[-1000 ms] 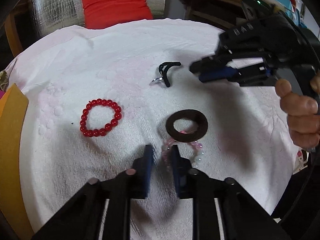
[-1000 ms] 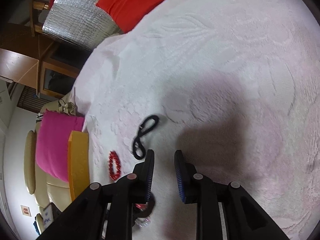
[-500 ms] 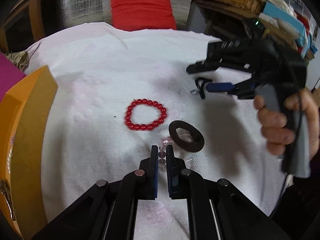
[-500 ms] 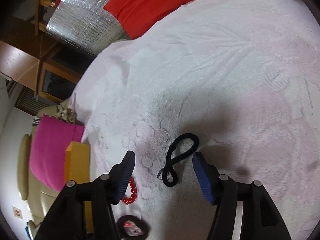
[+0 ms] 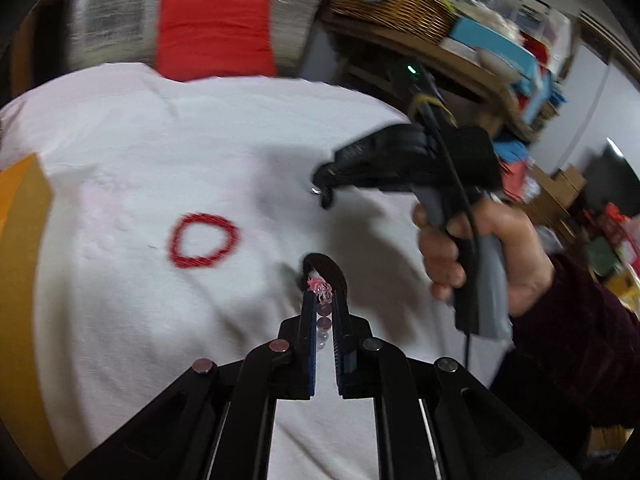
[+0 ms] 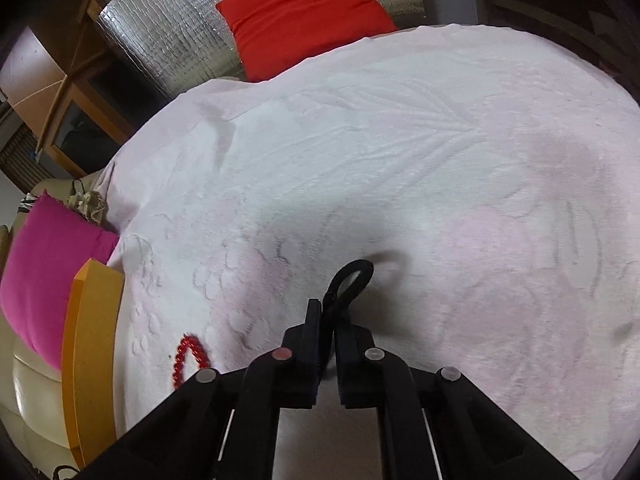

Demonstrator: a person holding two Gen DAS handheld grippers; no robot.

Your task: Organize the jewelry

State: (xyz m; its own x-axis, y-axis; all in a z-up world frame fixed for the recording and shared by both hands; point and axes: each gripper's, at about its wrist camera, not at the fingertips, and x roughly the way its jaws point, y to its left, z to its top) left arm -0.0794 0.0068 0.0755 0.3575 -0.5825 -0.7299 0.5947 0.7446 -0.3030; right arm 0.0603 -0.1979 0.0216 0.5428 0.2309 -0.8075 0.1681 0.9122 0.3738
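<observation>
My left gripper (image 5: pixel 323 300) is shut on a pink and clear bead bracelet (image 5: pixel 322 312) and holds it above the white cloth (image 5: pixel 160 152). A dark brown ring (image 5: pixel 326 270) hangs with the bracelet at the fingertips. My right gripper (image 6: pixel 328 312) is shut on a black cord loop (image 6: pixel 350 282), whose far end touches the cloth. In the left wrist view the right gripper (image 5: pixel 326 192) is at the right with the cord (image 5: pixel 326 200) at its tip. A red bead bracelet (image 5: pixel 202 246) lies on the cloth and shows in the right wrist view (image 6: pixel 188 358).
An orange box (image 5: pixel 20 280) stands at the cloth's left edge and shows in the right wrist view (image 6: pixel 86 344). A red cushion (image 6: pixel 300 16) and silver foil lie beyond the far edge. A pink cushion (image 6: pixel 44 272) sits at the left. Cluttered shelves (image 5: pixel 460 40) stand at the right.
My left gripper shut on the pink bead bracelet and lifted it, taking the brown ring along. My right gripper opened, moved over the black cord and shut on it.
</observation>
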